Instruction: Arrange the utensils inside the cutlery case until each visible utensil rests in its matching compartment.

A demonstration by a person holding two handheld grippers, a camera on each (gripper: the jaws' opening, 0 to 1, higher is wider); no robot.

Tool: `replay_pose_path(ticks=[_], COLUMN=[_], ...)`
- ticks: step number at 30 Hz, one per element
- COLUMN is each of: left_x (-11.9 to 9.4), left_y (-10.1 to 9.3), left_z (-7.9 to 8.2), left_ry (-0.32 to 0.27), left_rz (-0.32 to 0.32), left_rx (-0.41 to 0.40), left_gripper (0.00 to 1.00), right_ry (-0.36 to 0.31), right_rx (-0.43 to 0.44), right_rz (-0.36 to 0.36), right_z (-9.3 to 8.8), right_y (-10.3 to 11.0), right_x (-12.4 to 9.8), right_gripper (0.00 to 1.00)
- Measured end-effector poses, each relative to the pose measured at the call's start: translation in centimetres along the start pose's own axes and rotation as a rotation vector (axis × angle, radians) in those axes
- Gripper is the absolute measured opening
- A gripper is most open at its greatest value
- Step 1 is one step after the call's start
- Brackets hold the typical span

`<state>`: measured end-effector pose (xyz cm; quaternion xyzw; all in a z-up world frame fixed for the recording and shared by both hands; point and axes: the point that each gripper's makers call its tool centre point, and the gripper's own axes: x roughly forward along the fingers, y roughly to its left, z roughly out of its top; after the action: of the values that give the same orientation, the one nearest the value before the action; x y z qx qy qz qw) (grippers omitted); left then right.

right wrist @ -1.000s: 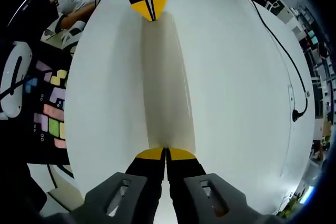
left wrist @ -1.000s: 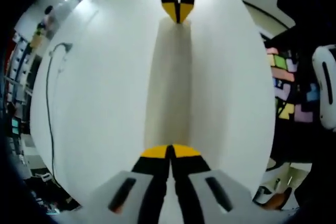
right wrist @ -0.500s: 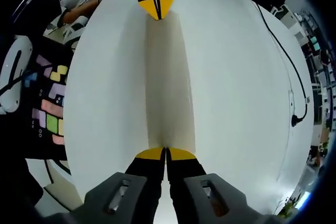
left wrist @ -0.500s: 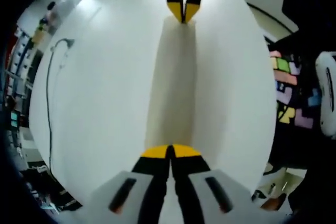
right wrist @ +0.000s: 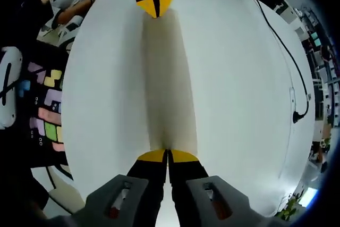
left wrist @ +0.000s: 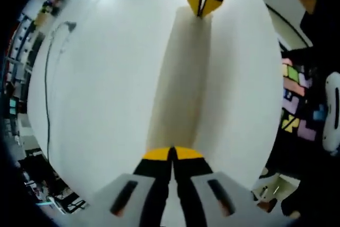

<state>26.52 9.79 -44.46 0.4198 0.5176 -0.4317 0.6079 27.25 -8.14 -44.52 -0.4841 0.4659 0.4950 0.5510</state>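
L gripper (left wrist: 171,152) jaws pressed together on near end of long cream strip (left wrist: 180,78); R gripper (left wrist: 201,11) pinched shut on far end. Strip spans btwn them over white table (left wrist: 106,78); can't tell if it's the cutlery case. Black cable (left wrist: 48,89) at table edge

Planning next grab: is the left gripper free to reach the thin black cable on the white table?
Probably not: left gripper is shut on the long cream strip; thin black cable lies well aside.
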Motion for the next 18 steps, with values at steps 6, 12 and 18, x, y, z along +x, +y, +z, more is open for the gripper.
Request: replay_pose_path(ticks=[6,12,18], left_x=[-0.2,-1.4,-1.3], left_y=[0.3,1.5,1.9], left_z=[-0.2,0.3,1.2], left_ry=[-0.037,-0.028,-0.035], left_rz=[-0.028,-0.019,-0.009], left_rx=[0.018,0.012,0.015], left_gripper=[0.0,0.0,0.0], right_ry=[-0.096,-0.073,-0.095], right_rx=[-0.001,-0.025,-0.036], right_rz=[0.043,0.013,-0.002], right_z=[0.2,-0.2,0.2], right_y=[-0.4,-2.1,-2.9], right_x=[-0.2,-0.9,-1.3], right_gripper=[0.0,0.0,0.0])
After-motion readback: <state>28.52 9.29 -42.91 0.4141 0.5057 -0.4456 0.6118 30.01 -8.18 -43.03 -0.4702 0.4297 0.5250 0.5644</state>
